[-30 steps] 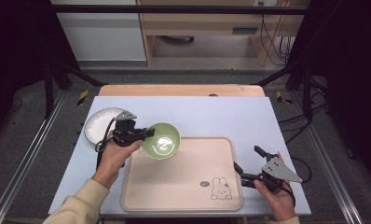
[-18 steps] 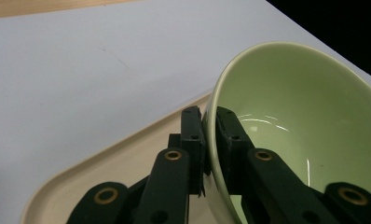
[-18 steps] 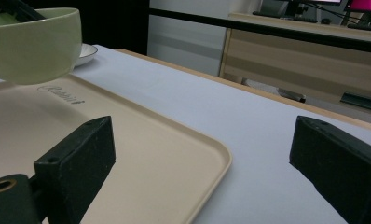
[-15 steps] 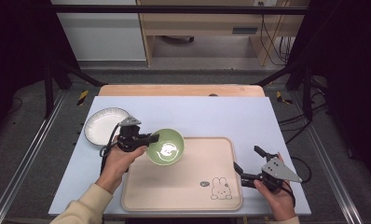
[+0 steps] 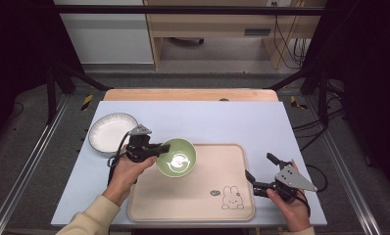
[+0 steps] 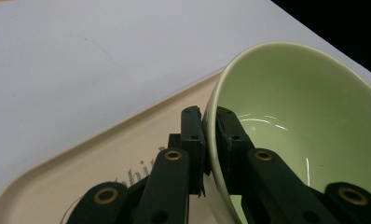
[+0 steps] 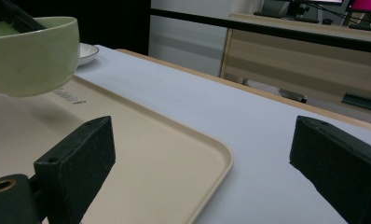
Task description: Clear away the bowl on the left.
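Done: bowl point(image 5: 177, 156) pinched by its rim in left gripper point(image 5: 156, 149), held above tray point(image 5: 203, 208).
Left: bowl not yet set down.
Right gripper point(image 5: 257, 169): spread, empty.

Tabletop point(image 5: 222, 122): rectangular, covered by a pale blue-grey sheet; a strip of bare wood shows along the far edge.
Tray point(image 5: 217, 200): beige, rounded corners, raised rim; lies flat on the near half of the tabletop, slightly right of centre. A small rabbit drawing and short lettering sit near its near right corner.
Tray, right gripper view point(image 7: 141, 154): rim corner ends just short of the bare sheet.
Plate point(image 5: 112, 132): white, ribbed rim; rests on the tabletop at the left side, beyond and left of the tray, apart from it.
Remaining surface: far half and right side of the sheet carry nothing visible.
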Demonstrator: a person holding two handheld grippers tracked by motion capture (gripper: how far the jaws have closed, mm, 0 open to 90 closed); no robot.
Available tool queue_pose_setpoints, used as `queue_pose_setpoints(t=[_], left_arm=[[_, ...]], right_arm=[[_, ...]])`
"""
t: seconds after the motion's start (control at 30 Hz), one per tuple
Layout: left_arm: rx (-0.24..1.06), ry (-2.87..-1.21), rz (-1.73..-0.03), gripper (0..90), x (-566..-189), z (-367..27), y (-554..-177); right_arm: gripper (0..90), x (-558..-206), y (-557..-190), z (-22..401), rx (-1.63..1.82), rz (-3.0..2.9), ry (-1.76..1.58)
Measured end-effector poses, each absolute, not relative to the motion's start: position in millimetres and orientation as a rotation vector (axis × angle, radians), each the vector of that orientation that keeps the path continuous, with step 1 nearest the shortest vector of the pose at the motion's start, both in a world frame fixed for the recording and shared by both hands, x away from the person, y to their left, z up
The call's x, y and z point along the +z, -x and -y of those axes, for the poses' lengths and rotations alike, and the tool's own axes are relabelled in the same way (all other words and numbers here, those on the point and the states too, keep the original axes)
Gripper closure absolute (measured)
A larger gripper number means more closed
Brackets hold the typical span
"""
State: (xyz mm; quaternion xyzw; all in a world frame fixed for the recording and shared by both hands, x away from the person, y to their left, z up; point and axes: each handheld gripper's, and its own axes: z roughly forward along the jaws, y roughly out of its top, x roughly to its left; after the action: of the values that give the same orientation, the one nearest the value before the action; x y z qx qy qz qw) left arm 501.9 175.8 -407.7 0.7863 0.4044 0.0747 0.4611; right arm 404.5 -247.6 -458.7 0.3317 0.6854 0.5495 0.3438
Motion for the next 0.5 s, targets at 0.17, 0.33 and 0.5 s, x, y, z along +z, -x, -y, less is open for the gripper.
queue_pose_setpoints(t=[0.17,0.33,0.5], left_arm=[[0.178,-1.943,-0.998,82.7,-410.9,-175.2,-501.7],[0.17,-1.946,-1.001,82.8,-414.8,-175.4,-500.2],[0.161,-1.954,-1.001,82.7,-418.8,-175.9,-498.7]], right_arm=[[6.7,-458.7,-404.4,247.9,1.429,-1.78,-0.86],[6.8,-458.9,-404.5,247.0,1.43,-1.782,-0.856],[6.8,-459.2,-404.5,246.9,1.43,-1.785,-0.86]])
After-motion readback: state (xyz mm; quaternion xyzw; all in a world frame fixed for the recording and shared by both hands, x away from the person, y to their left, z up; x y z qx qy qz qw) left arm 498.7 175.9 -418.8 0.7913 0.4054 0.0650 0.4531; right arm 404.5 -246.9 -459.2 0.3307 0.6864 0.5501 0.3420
